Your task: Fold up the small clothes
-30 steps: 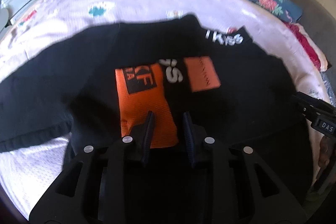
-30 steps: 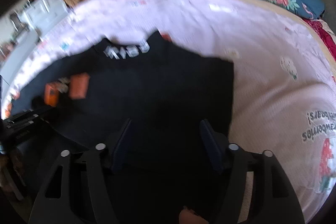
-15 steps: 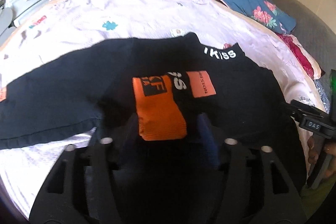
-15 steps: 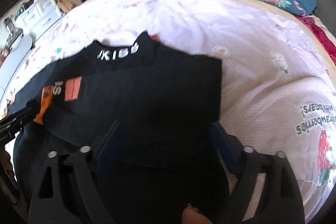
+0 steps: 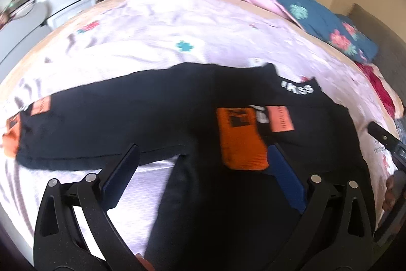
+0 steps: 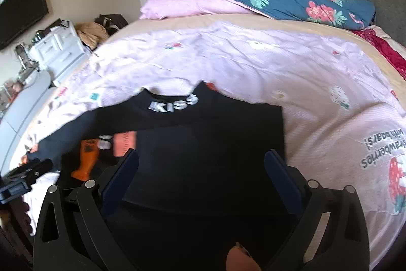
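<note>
A second ago the left gripper pinched the orange cuff — now its jaws stand wide apart, the folded sleeve let go on the black top. The right gripper is spread too, holding nothing. One sleeve seems folded; the other sleeve lies stretched out on the pink sheet. The floral duvet is well apart — nothing obstructs.

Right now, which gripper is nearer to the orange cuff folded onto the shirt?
Left. The left gripper is open right beside the orange cuff; the right gripper is farther right.
</note>
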The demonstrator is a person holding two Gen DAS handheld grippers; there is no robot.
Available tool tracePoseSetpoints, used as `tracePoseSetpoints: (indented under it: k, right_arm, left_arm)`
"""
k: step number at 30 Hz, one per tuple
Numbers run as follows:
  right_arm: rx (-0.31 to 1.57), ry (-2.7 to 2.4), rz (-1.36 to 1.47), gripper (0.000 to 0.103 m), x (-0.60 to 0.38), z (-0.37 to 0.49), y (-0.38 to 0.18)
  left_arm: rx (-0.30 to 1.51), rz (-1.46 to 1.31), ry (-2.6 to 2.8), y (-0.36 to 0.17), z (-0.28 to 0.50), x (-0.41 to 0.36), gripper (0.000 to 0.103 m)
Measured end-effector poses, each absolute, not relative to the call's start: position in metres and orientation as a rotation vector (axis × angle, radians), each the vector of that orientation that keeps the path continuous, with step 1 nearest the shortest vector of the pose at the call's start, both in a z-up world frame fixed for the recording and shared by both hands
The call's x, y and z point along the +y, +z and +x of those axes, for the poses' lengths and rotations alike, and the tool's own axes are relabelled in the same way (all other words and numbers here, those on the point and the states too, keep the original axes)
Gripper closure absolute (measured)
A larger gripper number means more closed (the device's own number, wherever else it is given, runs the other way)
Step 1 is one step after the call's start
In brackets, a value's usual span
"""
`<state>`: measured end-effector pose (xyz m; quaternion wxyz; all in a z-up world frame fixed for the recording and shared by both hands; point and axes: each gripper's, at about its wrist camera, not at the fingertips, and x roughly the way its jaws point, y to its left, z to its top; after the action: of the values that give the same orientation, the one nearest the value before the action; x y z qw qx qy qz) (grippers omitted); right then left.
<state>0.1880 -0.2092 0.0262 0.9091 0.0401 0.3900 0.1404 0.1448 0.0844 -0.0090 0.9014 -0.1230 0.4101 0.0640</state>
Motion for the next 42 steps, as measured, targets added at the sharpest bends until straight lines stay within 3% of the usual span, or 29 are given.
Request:
tracePoseSetpoints:
  k: [17,42]
  right_arm:
    - [0.702,0.358,0.051,0.004,-0.127,0.155,0.058]
    - [0.826,0.599,-0.067,0.004,0.025,0.137,0.034]
  left_arm:
    - [0.726,-0.409,0.351,0.008,0.11,0.168,0.009]
    - [0.775,-0.671,0.658,-0.025,0.071,0.288,0.009]
